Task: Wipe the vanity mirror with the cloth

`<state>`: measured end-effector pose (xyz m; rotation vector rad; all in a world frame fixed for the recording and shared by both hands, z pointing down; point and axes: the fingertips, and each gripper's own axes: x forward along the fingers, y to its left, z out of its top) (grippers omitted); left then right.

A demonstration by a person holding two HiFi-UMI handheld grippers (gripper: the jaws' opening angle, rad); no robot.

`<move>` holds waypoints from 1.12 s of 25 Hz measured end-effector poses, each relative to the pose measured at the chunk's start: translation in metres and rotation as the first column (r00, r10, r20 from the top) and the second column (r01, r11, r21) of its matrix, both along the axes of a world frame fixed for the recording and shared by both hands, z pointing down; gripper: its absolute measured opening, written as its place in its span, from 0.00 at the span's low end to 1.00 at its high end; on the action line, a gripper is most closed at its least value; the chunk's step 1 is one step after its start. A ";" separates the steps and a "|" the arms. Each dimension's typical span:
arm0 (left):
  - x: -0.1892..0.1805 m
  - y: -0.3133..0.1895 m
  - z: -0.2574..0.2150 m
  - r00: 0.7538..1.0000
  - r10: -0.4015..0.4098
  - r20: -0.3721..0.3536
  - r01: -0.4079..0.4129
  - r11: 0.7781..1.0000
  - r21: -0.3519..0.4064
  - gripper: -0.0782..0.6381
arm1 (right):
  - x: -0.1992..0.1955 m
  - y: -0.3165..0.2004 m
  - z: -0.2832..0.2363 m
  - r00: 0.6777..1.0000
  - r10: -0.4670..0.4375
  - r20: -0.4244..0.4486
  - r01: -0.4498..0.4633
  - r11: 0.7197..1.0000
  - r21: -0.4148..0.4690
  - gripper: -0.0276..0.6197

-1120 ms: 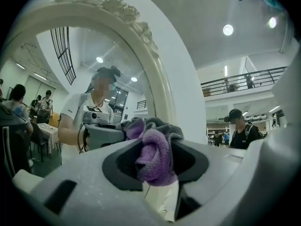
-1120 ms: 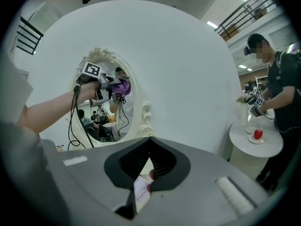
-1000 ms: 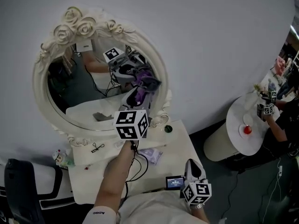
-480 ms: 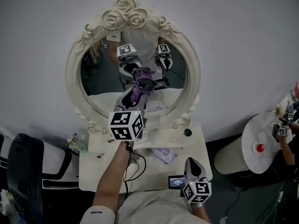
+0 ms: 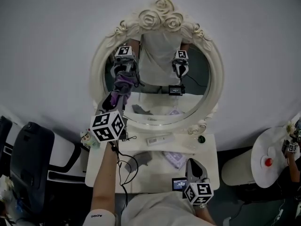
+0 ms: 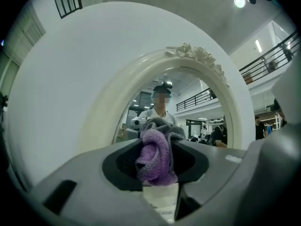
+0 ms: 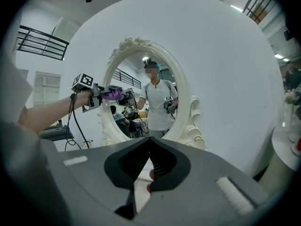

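A white wall fills the far side, and on it stands the oval mirror [image 5: 157, 86] in its cream frame topped with carved roses, its long axis running up and down above a white table [image 5: 157, 175]. The left gripper [image 5: 117, 97] reaches far out along the person's arm to the left part of the glass, its jaws clamped on a bunched purple cloth [image 6: 155, 157] whose tip appears to meet its own reflection there, so it looks pressed to the glass close to the frame's left edge. From that spot nearly all the glass lies to the right and a little downward, so the wiping stroke would likely run rightward across the oval. The right gripper [image 5: 194, 166] hangs low over the near right part of the table, well apart from the mirror, jaws together with nothing between them
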<state>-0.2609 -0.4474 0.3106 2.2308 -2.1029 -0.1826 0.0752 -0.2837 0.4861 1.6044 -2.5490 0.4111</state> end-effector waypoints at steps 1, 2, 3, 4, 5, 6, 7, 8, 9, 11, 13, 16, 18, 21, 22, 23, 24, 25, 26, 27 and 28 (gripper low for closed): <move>-0.010 0.002 0.000 1.000 -0.024 0.008 0.024 1.000 0.001 0.32 | -0.003 -0.001 0.000 1.000 -0.006 -0.001 0.006 1.000 0.001 0.05; -0.020 0.004 0.001 0.999 -0.050 0.018 0.050 0.999 0.001 0.32 | -0.005 -0.001 0.000 1.000 -0.011 -0.003 0.011 1.000 0.000 0.05; -0.029 0.006 0.003 0.997 -0.074 0.026 0.074 0.997 -0.001 0.32 | -0.006 -0.002 0.000 1.000 -0.014 -0.005 0.014 1.000 -0.001 0.05; -0.038 0.007 0.006 0.995 -0.095 0.032 0.095 0.995 -0.004 0.32 | -0.007 -0.002 0.001 1.000 -0.017 -0.007 0.016 1.000 -0.004 0.05; -0.045 0.009 0.009 0.993 -0.112 0.035 0.112 0.994 -0.008 0.32 | -0.008 -0.002 0.002 1.000 -0.018 -0.010 0.018 1.000 -0.006 0.05; -0.051 0.010 0.012 0.992 -0.122 0.034 0.123 0.992 -0.011 0.32 | -0.008 -0.003 0.002 1.000 -0.019 -0.012 0.018 1.000 -0.007 0.05; -0.054 0.012 0.013 0.992 -0.125 0.026 0.125 0.992 -0.011 0.32 | -0.008 -0.003 0.002 1.000 -0.018 -0.015 0.018 1.000 -0.007 0.05; -0.053 0.015 0.014 0.993 -0.119 0.013 0.119 0.993 -0.008 0.32 | -0.008 -0.003 0.001 1.000 -0.016 -0.016 0.016 1.000 -0.005 0.05; -0.049 0.017 0.013 0.994 -0.106 0.001 0.106 0.994 -0.001 0.32 | -0.007 -0.004 0.001 1.000 -0.012 -0.017 0.012 1.000 -0.004 0.05; -0.028 0.022 0.009 0.998 -0.064 0.001 0.064 0.998 0.018 0.32 | -0.004 -0.006 -0.001 1.000 -0.002 -0.019 0.002 1.000 -0.001 0.05; 0.005 0.024 0.003 1.000 0.001 0.019 -0.002 0.999 0.037 0.32 | 0.000 -0.008 -0.002 1.000 0.011 -0.022 -0.011 1.000 0.000 0.05; 0.063 0.018 0.000 0.992 0.122 0.023 -0.123 0.991 0.054 0.32 | 0.008 -0.008 -0.001 0.999 0.036 -0.025 -0.037 0.999 -0.003 0.05; 0.103 0.009 0.006 0.979 0.206 0.009 -0.206 0.978 0.043 0.32 | 0.016 -0.008 0.000 0.998 0.059 -0.025 -0.059 0.998 -0.007 0.05; 0.155 -0.007 0.021 0.957 0.288 -0.013 -0.288 0.957 0.015 0.32 | 0.031 -0.007 0.001 0.995 0.099 -0.029 -0.100 0.995 -0.017 0.05; 0.172 -0.012 0.027 0.951 0.307 -0.021 -0.307 0.952 0.007 0.32 | 0.038 -0.005 0.001 0.993 0.118 -0.030 -0.118 0.993 -0.020 0.05; 0.188 -0.016 0.034 0.944 0.327 -0.029 -0.328 0.945 -0.002 0.32 | 0.046 -0.003 0.002 0.989 0.141 -0.032 -0.142 0.990 -0.024 0.05; 0.204 -0.020 0.040 0.936 0.350 -0.038 -0.351 0.936 -0.011 0.32 | 0.056 0.001 0.002 0.985 0.168 -0.035 -0.169 0.985 -0.027 0.05; 0.220 -0.024 0.046 0.927 0.372 -0.047 -0.373 0.928 -0.018 0.32 | 0.065 0.004 0.003 0.980 0.196 -0.040 -0.197 0.980 -0.030 0.05; 0.234 -0.028 0.050 0.920 0.389 -0.053 -0.391 0.920 -0.023 0.32 | 0.075 0.008 0.003 0.974 0.223 -0.046 -0.224 0.974 -0.033 0.05; 0.247 -0.032 0.055 0.914 0.403 -0.057 -0.405 0.914 -0.026 0.32 | 0.085 0.011 0.003 0.967 0.248 -0.052 -0.250 0.967 -0.036 0.05; 0.258 -0.035 0.058 0.908 0.415 -0.061 -0.417 0.909 -0.027 0.32 | 0.095 0.015 0.003 0.960 0.274 -0.057 -0.276 0.960 -0.040 0.05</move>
